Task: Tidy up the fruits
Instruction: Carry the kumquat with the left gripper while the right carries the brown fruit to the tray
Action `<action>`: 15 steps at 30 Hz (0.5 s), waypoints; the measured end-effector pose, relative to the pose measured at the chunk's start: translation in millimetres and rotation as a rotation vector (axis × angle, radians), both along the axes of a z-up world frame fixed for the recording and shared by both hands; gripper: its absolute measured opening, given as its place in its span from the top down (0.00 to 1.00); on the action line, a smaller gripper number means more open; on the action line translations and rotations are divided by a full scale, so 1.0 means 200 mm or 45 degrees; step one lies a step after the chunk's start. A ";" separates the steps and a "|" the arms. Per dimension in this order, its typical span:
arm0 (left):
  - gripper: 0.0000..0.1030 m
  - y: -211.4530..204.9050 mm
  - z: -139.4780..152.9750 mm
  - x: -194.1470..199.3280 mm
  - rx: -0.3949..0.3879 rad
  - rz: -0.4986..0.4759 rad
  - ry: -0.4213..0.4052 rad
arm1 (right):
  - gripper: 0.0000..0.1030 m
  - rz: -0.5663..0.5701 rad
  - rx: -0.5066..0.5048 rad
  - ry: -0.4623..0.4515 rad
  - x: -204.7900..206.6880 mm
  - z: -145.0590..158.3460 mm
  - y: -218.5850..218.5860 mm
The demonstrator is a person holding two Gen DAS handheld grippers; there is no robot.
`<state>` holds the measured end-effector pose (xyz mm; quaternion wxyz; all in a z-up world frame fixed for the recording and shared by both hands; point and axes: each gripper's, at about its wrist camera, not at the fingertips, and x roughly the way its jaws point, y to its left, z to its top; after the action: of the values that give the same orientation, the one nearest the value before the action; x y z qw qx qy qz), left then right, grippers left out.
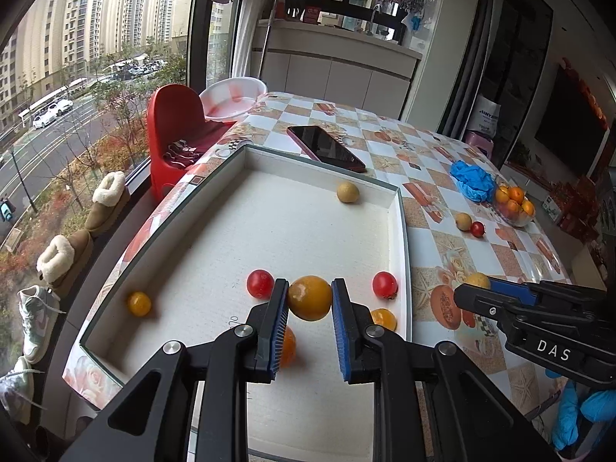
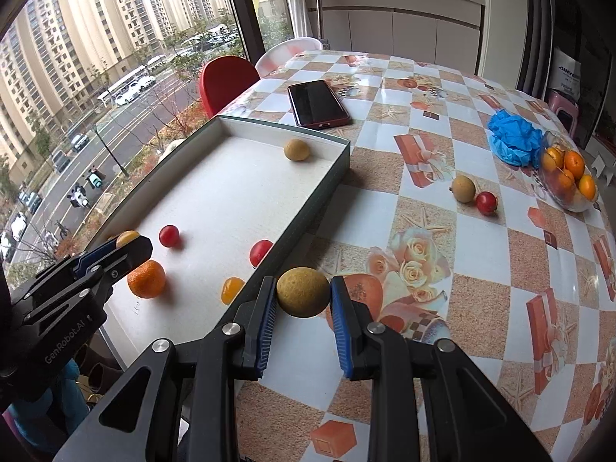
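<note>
Left wrist: left tool (image 1: 310, 298) grips yellow fruit (image 1: 310, 297) inside tray (image 1: 400, 231); right tool (image 2: 303, 296) clasps longan (image 2: 303, 291) beside its rim.

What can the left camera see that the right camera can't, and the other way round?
Only the left wrist view shows the fuzzy boots and sneakers lined up by the window, and that the left gripper pinches a yellow-orange fruit.

Only the right wrist view shows the right gripper squeezing a tan round fruit over the table beside the tray.

Both show the white tray with two red tomatoes, the phone, the blue gloves and the bowl of oranges.
</note>
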<state>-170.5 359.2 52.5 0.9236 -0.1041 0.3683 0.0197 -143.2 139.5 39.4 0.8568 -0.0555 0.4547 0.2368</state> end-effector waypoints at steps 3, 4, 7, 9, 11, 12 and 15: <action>0.77 0.05 -0.02 0.01 0.006 0.019 0.000 | 0.71 0.036 -0.006 0.007 0.01 -0.01 0.09; 0.77 0.06 -0.02 0.02 0.005 0.025 0.002 | 0.71 0.048 -0.007 0.009 0.02 -0.01 0.12; 0.77 0.11 -0.05 0.05 -0.001 0.045 0.015 | 0.71 0.086 0.004 0.008 0.02 -0.02 0.20; 0.77 0.14 -0.07 0.06 -0.003 0.056 0.024 | 0.71 0.111 0.007 0.009 0.03 -0.02 0.26; 0.77 0.16 -0.09 0.07 -0.004 0.066 0.035 | 0.71 0.137 0.004 0.012 0.03 -0.03 0.32; 0.77 0.17 -0.10 0.08 -0.006 0.070 0.042 | 0.71 0.148 0.002 0.014 0.04 -0.03 0.34; 0.77 0.19 -0.14 0.09 -0.013 0.081 0.062 | 0.71 0.178 -0.003 0.020 0.05 -0.06 0.40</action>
<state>-152.8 396.4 25.5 0.9128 -0.1201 0.3872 0.0497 -133.1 219.7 28.4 0.8344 -0.0863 0.4568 0.2960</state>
